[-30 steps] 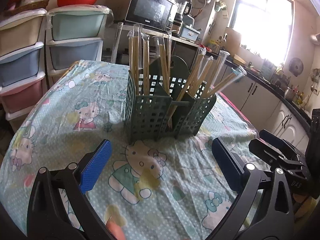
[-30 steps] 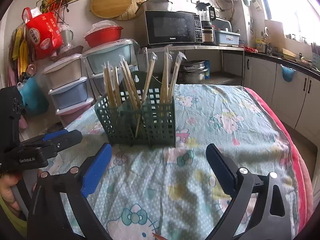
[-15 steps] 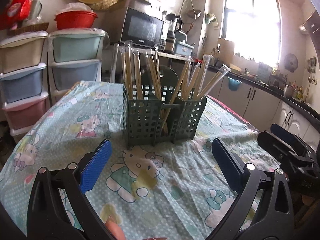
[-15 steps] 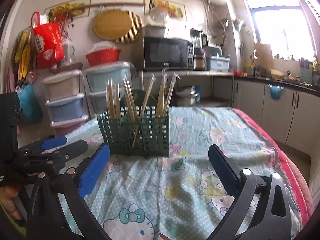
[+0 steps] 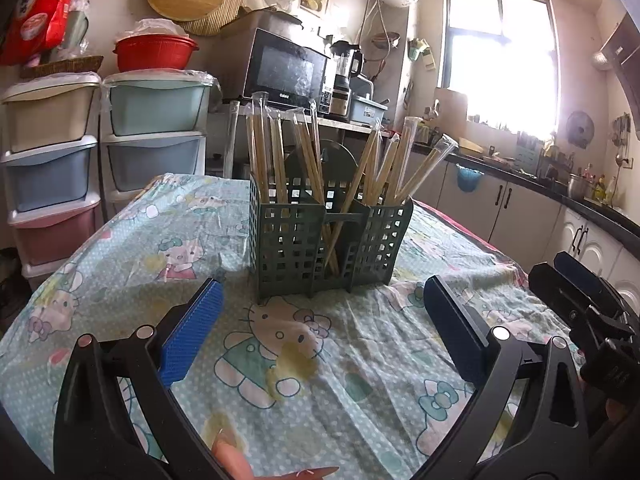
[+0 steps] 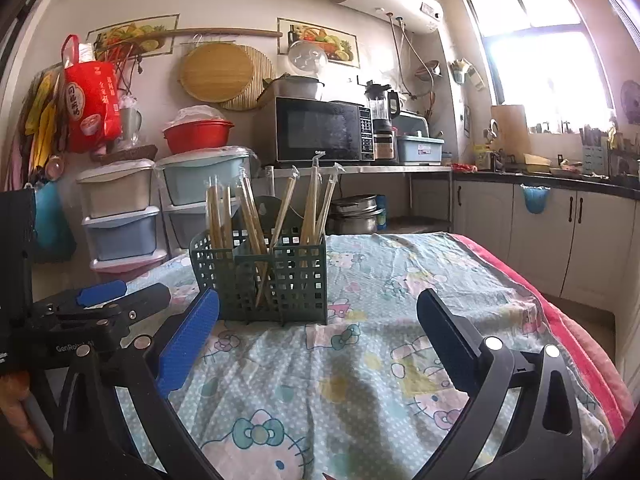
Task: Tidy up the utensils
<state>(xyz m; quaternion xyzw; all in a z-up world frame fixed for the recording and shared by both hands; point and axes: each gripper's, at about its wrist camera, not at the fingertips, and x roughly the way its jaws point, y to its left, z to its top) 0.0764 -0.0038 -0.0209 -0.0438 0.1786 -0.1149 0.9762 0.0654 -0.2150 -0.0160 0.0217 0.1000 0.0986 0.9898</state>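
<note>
A dark green slotted utensil holder (image 5: 326, 248) stands upright on the table with the Hello Kitty cloth (image 5: 280, 360). Several plastic-wrapped wooden chopsticks (image 5: 276, 160) stand in its compartments. The holder also shows in the right wrist view (image 6: 276, 276), with the chopsticks (image 6: 248, 216) in it. My left gripper (image 5: 322, 328) is open and empty, a short way in front of the holder. My right gripper (image 6: 318, 332) is open and empty, also in front of the holder. Each gripper shows at the edge of the other's view.
Stacked plastic drawers (image 5: 52, 168) stand beyond the table's far left. A microwave (image 5: 290, 70) and blender sit on a shelf behind. Kitchen cabinets (image 6: 540, 236) run along the right wall. The table's right edge has a red border (image 6: 576, 332).
Both grippers have tilted up and drawn back a little from the holder, so more of the wall shows. The holder and chopsticks have not moved. Both grippers stay open.
</note>
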